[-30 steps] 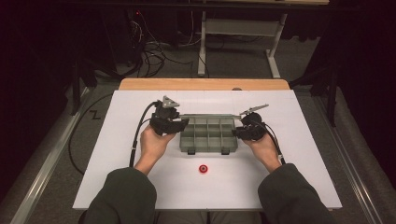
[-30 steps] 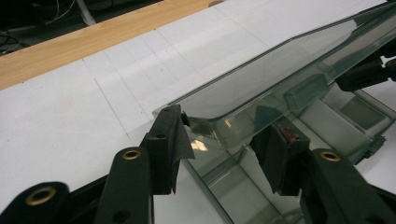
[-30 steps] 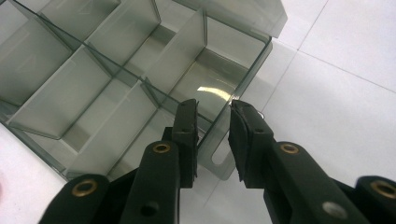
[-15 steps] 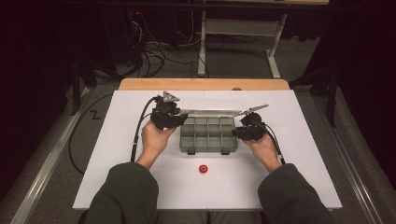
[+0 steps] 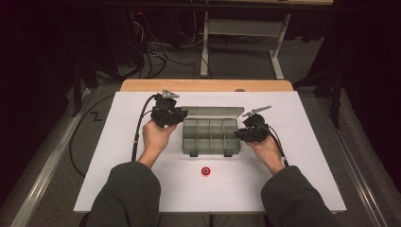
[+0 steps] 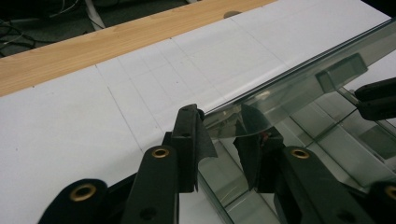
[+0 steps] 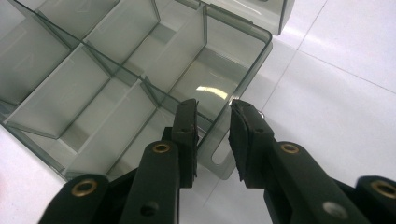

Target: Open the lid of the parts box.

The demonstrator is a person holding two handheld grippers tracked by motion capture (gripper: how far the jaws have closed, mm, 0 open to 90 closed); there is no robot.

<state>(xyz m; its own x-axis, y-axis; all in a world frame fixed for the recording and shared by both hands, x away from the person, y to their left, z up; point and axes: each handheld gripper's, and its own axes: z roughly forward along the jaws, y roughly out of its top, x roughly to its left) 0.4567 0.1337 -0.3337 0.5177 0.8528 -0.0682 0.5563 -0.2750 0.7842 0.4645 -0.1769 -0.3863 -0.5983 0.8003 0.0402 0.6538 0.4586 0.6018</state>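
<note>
A smoky clear compartment box [image 5: 211, 152] stands in the middle of the white table, its lid [image 5: 213, 112] hinged open at the back. My left gripper [image 5: 181, 114] is at the lid's left corner. In the left gripper view its jaws [image 6: 219, 116] have just been closing, and the pads now sit against both sides of the lid's rounded corner [image 6: 303, 79]. My right gripper [image 5: 239, 134] is at the box's right end. In the right gripper view [image 7: 213, 105] it is shut across the end wall [image 7: 243, 70] beside a latch tab, one pad inside the compartment.
A small red round piece [image 5: 205, 170] lies on the table in front of the box, between my forearms. A wooden strip [image 5: 208, 85] runs along the table's far edge, with cables and a stand's legs on the floor beyond.
My left hand has shifted slightly at the lid's left corner. The right hand, the box and the red piece have stayed where they were.
</note>
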